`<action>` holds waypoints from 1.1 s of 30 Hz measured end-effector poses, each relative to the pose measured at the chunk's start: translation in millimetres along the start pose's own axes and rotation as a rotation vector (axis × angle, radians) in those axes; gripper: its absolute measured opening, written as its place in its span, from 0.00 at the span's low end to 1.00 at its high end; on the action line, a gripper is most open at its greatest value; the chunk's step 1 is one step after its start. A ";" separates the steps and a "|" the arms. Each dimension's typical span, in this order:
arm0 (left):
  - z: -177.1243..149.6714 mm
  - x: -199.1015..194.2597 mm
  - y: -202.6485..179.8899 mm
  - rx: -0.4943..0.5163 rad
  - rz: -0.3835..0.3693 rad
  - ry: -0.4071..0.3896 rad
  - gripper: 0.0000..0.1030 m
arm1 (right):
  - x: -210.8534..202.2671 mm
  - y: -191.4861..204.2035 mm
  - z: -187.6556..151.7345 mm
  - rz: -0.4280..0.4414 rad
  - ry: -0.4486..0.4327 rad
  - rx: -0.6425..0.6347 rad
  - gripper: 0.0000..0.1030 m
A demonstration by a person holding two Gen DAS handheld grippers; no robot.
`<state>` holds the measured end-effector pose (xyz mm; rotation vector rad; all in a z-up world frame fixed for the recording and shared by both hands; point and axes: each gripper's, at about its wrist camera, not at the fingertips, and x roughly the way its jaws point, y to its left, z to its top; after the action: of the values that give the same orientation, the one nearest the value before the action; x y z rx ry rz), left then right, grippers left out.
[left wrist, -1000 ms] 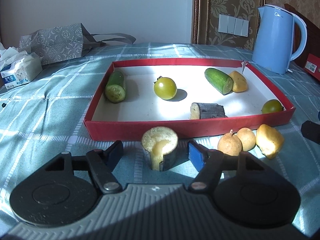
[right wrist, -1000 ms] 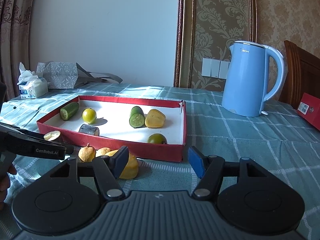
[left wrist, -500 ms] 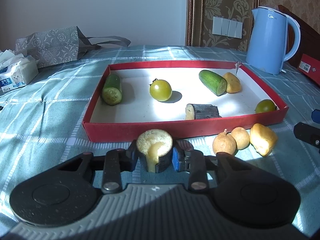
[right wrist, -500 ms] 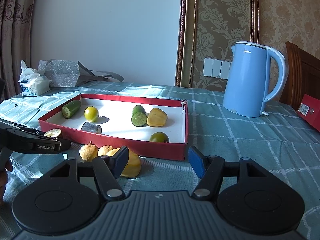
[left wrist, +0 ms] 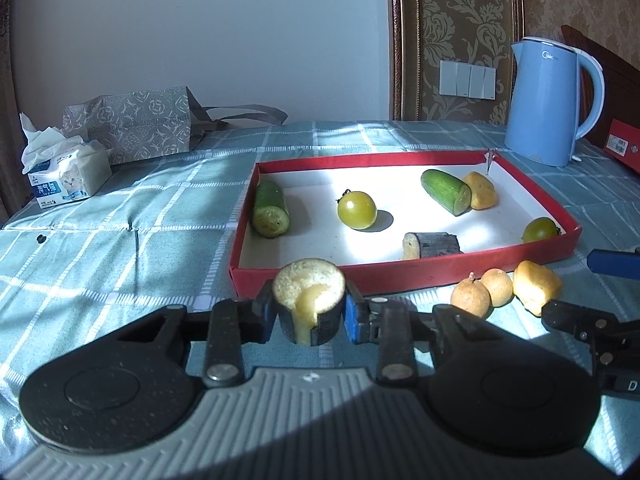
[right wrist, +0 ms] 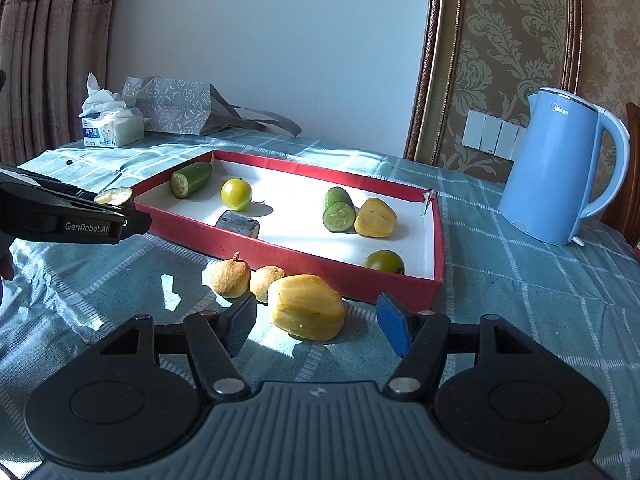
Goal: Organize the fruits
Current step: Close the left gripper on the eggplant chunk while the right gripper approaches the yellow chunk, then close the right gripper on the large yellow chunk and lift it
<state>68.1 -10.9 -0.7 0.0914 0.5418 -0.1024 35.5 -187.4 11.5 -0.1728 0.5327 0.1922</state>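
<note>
My left gripper (left wrist: 309, 318) is shut on a dark-skinned cut piece with pale yellow flesh (left wrist: 309, 304), held just in front of the red tray (left wrist: 400, 276). The tray holds two cucumber pieces, two green tomatoes, a yellow chunk and another dark cut piece (left wrist: 430, 245). My right gripper (right wrist: 318, 326) has its jaws opening. A yellow fruit chunk (right wrist: 306, 306) lies on the cloth between its fingertips, and the pads (right wrist: 394, 328) stand clear of it. Two small brown round fruits (right wrist: 231, 278) lie beside that chunk. The left gripper (right wrist: 72, 216) with its piece (right wrist: 114, 197) shows at the left.
A blue kettle (right wrist: 560, 168) stands at the back right, beyond the tray (right wrist: 280, 248). A tissue pack (left wrist: 66, 178) and a patterned paper bag (left wrist: 136, 124) sit at the back left. A red box (left wrist: 624, 144) lies at the right edge. Checked cloth covers the table.
The left gripper closed on the dark cut piece and lifted it a little. The right gripper moved in over the yellow chunk, which now lies between its fingers.
</note>
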 end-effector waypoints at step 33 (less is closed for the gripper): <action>-1.3 -2.8 5.0 0.020 0.035 0.001 0.29 | 38.1 -14.5 -1.0 0.097 0.083 0.067 0.47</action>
<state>65.6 -5.6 -0.1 0.1201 0.5404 -0.0733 70.4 -196.5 -7.4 -0.0902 0.6295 0.2623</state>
